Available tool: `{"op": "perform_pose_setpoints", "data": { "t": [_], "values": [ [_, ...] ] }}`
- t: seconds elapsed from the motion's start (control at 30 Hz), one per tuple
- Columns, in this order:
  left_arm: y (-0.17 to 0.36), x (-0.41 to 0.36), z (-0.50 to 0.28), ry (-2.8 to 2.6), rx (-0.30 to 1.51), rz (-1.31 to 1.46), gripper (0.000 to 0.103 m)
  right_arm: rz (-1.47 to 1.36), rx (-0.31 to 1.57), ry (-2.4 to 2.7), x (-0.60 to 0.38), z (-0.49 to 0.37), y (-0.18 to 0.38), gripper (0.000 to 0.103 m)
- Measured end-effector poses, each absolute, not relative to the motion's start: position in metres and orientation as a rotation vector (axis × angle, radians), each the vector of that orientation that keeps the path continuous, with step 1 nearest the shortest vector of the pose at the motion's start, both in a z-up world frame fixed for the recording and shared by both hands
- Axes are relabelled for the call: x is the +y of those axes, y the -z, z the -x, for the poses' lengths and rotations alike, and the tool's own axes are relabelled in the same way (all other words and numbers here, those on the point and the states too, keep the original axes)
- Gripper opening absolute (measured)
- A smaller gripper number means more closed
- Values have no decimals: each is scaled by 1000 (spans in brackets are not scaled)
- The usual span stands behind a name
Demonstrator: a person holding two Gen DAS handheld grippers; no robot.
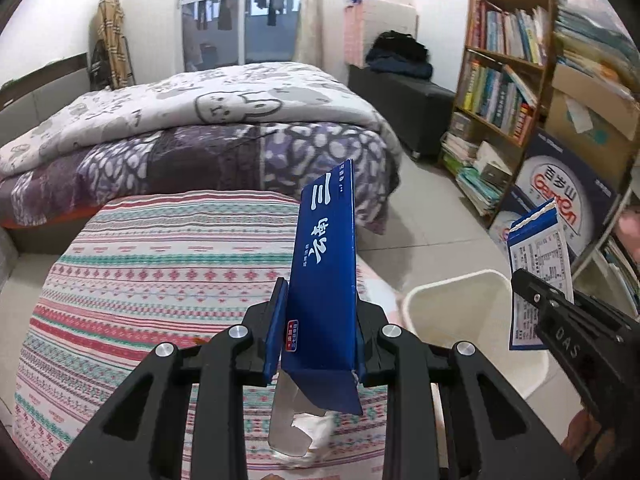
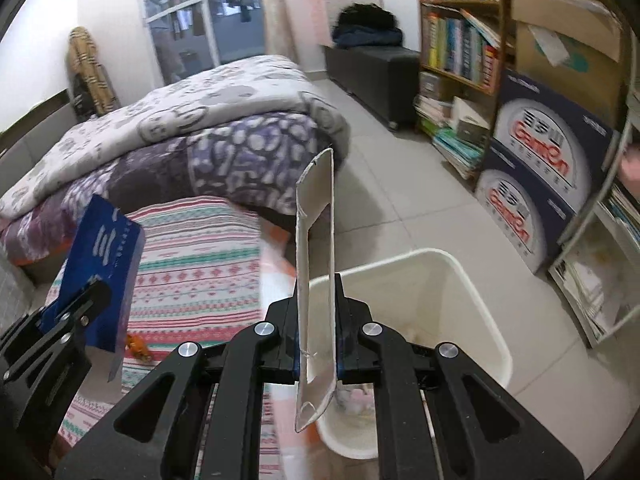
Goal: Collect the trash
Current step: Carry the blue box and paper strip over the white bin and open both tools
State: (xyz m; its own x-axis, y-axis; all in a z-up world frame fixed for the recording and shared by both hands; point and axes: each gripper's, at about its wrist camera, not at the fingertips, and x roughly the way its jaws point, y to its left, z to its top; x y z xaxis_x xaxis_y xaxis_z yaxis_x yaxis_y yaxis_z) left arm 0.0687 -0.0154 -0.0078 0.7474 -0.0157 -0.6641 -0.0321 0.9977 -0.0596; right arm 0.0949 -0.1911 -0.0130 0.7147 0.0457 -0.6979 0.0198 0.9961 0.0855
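A tall blue carton (image 1: 324, 272) stands upright between the pads of my left gripper (image 1: 320, 320), which is shut on it over the striped bedcover (image 1: 160, 280). Its torn lower flap hangs down toward a crumpled white tissue (image 1: 316, 436). My right gripper (image 2: 318, 312) is shut on a flattened white carton (image 2: 316, 240), seen edge-on above the near rim of a white waste bin (image 2: 460, 260). In the left wrist view the right gripper (image 1: 536, 300) shows that carton's printed label side (image 1: 538, 252) beside the bin (image 1: 452, 284). The left gripper (image 2: 88, 300) and blue carton (image 2: 104, 248) appear at the left of the right wrist view.
Some pale trash (image 2: 356, 400) lies at the bin's bottom. A quilt-covered bed (image 1: 200, 128) is behind. A bookshelf (image 2: 460, 40), stacked water boxes (image 2: 540, 160) and a wire rack stand at right. A black bench (image 2: 372, 72) lines the far wall. Tiled floor runs between.
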Motion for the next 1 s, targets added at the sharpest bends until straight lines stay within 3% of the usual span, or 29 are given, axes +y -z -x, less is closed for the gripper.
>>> {"op": "perform_pose_setpoints", "data": {
  "t": [0.33,0.43,0.57,1.0],
  "values": [
    [13,-66,-76,78,739,50,28,-186,810,112,-256,-97,18,12],
    [16,-82,-79,116,749,46,28,-211,814,163,-274,-96,16,19],
    [19,-104,-83,159,769,44,28,-266,809,238,-297,-92,14,57],
    [39,-148,-105,249,865,78,28,-461,786,350,-353,-87,4,73]
  ]
}}
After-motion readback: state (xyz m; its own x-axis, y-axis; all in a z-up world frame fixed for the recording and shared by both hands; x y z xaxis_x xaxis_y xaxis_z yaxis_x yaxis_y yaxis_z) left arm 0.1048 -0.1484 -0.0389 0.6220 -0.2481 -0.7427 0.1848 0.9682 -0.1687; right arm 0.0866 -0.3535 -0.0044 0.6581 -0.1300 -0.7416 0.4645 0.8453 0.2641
